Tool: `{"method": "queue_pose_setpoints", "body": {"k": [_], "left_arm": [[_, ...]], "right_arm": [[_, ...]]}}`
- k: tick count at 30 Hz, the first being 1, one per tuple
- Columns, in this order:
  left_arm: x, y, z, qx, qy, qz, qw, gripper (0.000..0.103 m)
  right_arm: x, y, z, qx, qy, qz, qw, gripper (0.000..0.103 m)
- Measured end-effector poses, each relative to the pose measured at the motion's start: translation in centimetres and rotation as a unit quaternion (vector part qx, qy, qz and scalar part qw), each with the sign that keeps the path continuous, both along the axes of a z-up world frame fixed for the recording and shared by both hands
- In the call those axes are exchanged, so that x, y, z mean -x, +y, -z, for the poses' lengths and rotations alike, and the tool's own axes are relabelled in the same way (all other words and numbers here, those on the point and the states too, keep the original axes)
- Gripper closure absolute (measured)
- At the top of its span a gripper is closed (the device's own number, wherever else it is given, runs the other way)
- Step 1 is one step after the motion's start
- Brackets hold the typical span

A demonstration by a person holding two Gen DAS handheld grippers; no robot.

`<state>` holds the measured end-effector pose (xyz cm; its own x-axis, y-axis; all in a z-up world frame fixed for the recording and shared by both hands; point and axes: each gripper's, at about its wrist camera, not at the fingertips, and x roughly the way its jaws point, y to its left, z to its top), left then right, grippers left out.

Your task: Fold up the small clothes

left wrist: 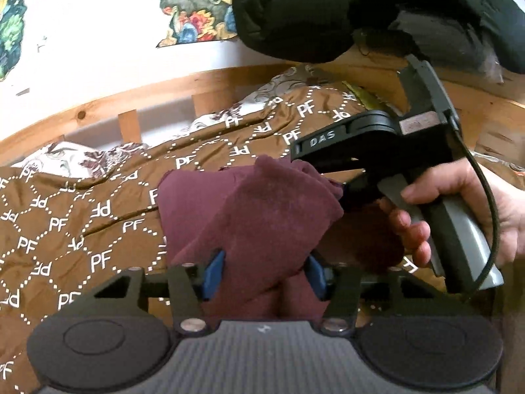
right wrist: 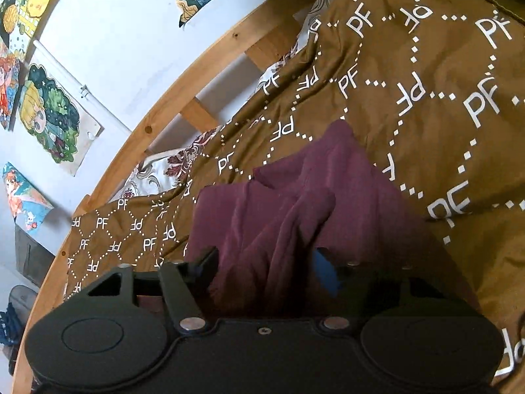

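A small maroon garment (left wrist: 259, 210) lies bunched on the brown "PF" bedspread (left wrist: 82, 216). My left gripper (left wrist: 265, 274) has its blue pads on either side of a lifted fold of the garment and is shut on it. My right gripper (left wrist: 347, 193), held by a bare hand, also shows in the left wrist view at the garment's right edge, its tips in the cloth. In the right wrist view the garment (right wrist: 295, 203) fills the space between the fingers of my right gripper (right wrist: 269, 269), which is shut on a fold; one blue pad (right wrist: 325, 272) shows.
A wooden bed rail (left wrist: 131, 92) runs along the far side against a white wall with cartoon posters (right wrist: 49, 118). A patterned white pillow (left wrist: 65, 154) pokes out under the bedspread. A black padded sleeve (left wrist: 328, 10) hangs overhead at the upper right.
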<state>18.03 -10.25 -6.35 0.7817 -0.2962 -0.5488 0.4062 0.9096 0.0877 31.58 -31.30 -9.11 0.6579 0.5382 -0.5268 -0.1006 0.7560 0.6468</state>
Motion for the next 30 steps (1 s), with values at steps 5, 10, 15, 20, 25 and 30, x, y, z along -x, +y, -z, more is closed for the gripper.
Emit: {"method": "queue_pose_setpoints", "body": {"k": [5, 10, 15, 20, 25, 30], "left_arm": [[0.5, -0.5, 0.1, 0.006, 0.001, 0.025, 0.9997, 0.054], [0.4, -1.2, 0.0, 0.032, 0.008, 0.053, 0.9981, 0.059], [-1.0, -2.0, 0.0, 0.078, 0.037, 0.079, 0.9932, 0.06], [-1.6, -2.1, 1.0, 0.09, 0.073, 0.107, 0.9874, 0.06], [-1.6, -1.4, 1.2, 0.107, 0.086, 0.108, 0.9846, 0.053], [-1.5, 0.0, 0.6, 0.163, 0.103, 0.107, 0.9754, 0.034]], "right_arm": [[0.7, 0.3, -1.1, 0.031, -0.03, -0.003, 0.999, 0.089], [1.8, 0.3, -3.3, 0.055, -0.098, 0.008, 0.994, 0.091], [2.3, -0.5, -4.7, 0.115, -0.139, 0.027, 0.983, 0.092], [1.7, -2.3, -3.5, 0.143, -0.092, 0.057, 0.984, 0.092], [1.4, -3.3, -2.1, 0.14, -0.047, 0.065, 0.987, 0.092], [1.3, -3.5, -1.5, 0.146, -0.032, 0.071, 0.986, 0.077]]}}
